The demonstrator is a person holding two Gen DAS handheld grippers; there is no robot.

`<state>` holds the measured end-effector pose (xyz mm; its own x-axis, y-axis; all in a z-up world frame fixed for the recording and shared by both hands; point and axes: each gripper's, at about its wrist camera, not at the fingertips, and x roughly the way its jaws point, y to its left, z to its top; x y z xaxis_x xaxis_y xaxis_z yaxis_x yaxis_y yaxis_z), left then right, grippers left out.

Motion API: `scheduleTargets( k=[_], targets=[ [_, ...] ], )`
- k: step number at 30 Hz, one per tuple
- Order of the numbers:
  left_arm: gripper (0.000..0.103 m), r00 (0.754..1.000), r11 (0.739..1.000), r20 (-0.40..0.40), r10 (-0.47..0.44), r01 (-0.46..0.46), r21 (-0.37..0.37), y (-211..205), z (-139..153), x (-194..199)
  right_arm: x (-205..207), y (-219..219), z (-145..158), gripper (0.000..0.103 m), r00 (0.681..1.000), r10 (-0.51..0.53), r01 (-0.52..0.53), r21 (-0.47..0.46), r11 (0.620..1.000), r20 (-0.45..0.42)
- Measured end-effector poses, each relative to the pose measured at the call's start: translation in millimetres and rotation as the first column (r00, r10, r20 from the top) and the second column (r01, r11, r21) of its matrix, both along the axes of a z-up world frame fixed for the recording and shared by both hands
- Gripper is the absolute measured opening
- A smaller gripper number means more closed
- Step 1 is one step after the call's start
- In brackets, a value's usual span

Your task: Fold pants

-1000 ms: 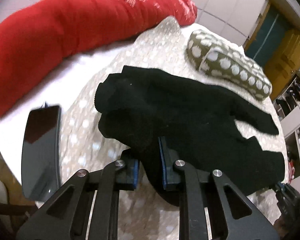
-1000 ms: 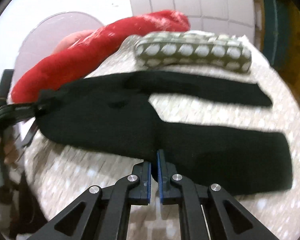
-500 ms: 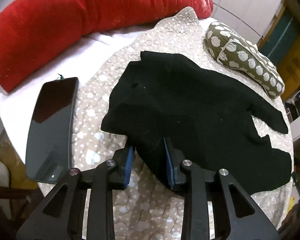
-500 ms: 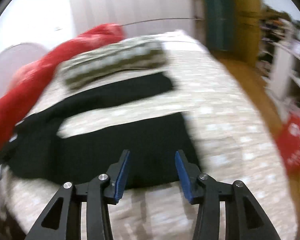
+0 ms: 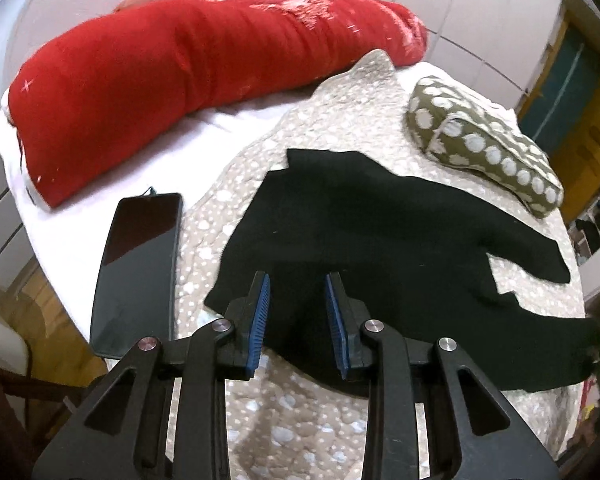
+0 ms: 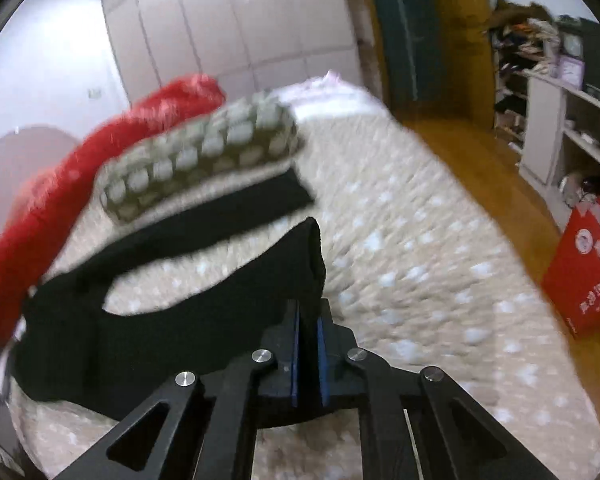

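Black pants (image 5: 380, 232) lie spread on a beige spotted quilt (image 5: 280, 420), waist toward the left wrist view, two legs reaching away to the right. My left gripper (image 5: 296, 300) is open, its blue pads on either side of the waist edge just above the cloth. In the right wrist view my right gripper (image 6: 307, 320) is shut on the hem end of the near pant leg (image 6: 300, 260), lifted off the quilt (image 6: 420, 280). The far leg (image 6: 228, 216) lies flat.
A dark phone (image 5: 138, 268) lies left of the pants on the white sheet. A long red pillow (image 5: 180, 80) runs along the back. A green dotted cushion (image 5: 488, 144) sits beyond the far leg. A red bag (image 6: 580, 272) stands on the wooden floor beside the bed.
My left gripper has let go of the waist and opened. My right gripper moved to the near leg's end, closed on it and lifted it.
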<state>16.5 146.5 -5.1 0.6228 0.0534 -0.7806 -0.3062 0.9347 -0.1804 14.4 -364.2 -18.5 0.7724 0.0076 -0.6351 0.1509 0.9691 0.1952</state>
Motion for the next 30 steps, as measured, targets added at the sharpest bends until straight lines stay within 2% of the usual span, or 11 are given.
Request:
scheduleTargets(
  k=[5, 10, 13, 15, 18, 19, 21, 24, 26, 28, 30],
  targets=[
    [0.029, 0.998, 0.998, -0.024, -0.055, 0.055, -0.002, -21.8, -11.5, 6.3, -6.8, -18.7, 3.8, 0.007, 0.996, -0.080, 0.078, -0.052, 0.996, -0.026],
    [0.029, 0.993, 0.994, -0.040, -0.111, 0.111, 0.001, -46.5, -24.1, 7.9, 31.5, -7.9, -43.2, 0.010, 0.975, -0.101, 0.070, -0.159, 0.985, -0.198],
    [0.029, 0.991, 0.991, -0.034, -0.130, 0.131, 0.040, -57.3, -25.5, 7.0, 21.1, -12.8, -36.8, 0.022, 0.975, -0.151, 0.121, -0.178, 0.977, -0.165],
    [0.029, 0.990, 0.989, -0.034, -0.137, 0.139, 0.051, -61.5, -28.0, 9.4, 11.3, -13.4, -25.8, 0.023, 0.974, -0.175, 0.151, -0.165, 0.975, -0.145],
    [0.032, 0.988, 0.987, -0.029, -0.154, 0.155, 0.051, -68.8, -34.3, 13.4, 5.9, 12.7, -4.9, 0.024, 0.995, -0.056, 0.048, -0.091, 0.995, -0.085],
    [0.041, 0.987, 0.986, -0.030, -0.158, 0.160, 0.051, -71.0, -37.8, 15.7, 6.4, 23.1, -2.7, 0.025, 0.997, -0.002, -0.005, -0.079, 0.997, -0.080],
    [0.052, 0.986, 0.986, -0.054, -0.160, 0.163, 0.042, -72.7, -50.6, 22.2, 13.3, 54.7, -4.4, 0.025, 0.984, 0.158, -0.160, -0.010, 0.987, -0.079],
    [0.053, 0.984, 0.986, -0.087, -0.157, 0.160, 0.036, -71.2, -65.7, 30.3, 29.0, 88.2, -25.3, 0.025, 0.946, 0.304, -0.294, 0.097, 0.951, -0.116],
    [0.053, 0.984, 0.985, -0.080, -0.161, 0.165, 0.048, -70.5, -66.7, 31.4, 35.7, 108.9, -44.1, 0.026, 0.922, 0.344, -0.338, 0.064, 0.939, -0.177],
    [0.053, 0.982, 0.984, -0.085, -0.167, 0.172, 0.050, -69.5, -63.9, 32.8, 34.2, 119.5, -46.6, 0.026, 0.924, 0.339, -0.349, -0.027, 0.937, -0.177],
    [0.053, 0.984, 0.984, -0.076, -0.164, 0.168, 0.055, -67.1, -58.5, 34.1, 34.4, 124.2, -42.0, 0.026, 0.922, 0.338, -0.353, -0.054, 0.934, -0.186]
  ],
)
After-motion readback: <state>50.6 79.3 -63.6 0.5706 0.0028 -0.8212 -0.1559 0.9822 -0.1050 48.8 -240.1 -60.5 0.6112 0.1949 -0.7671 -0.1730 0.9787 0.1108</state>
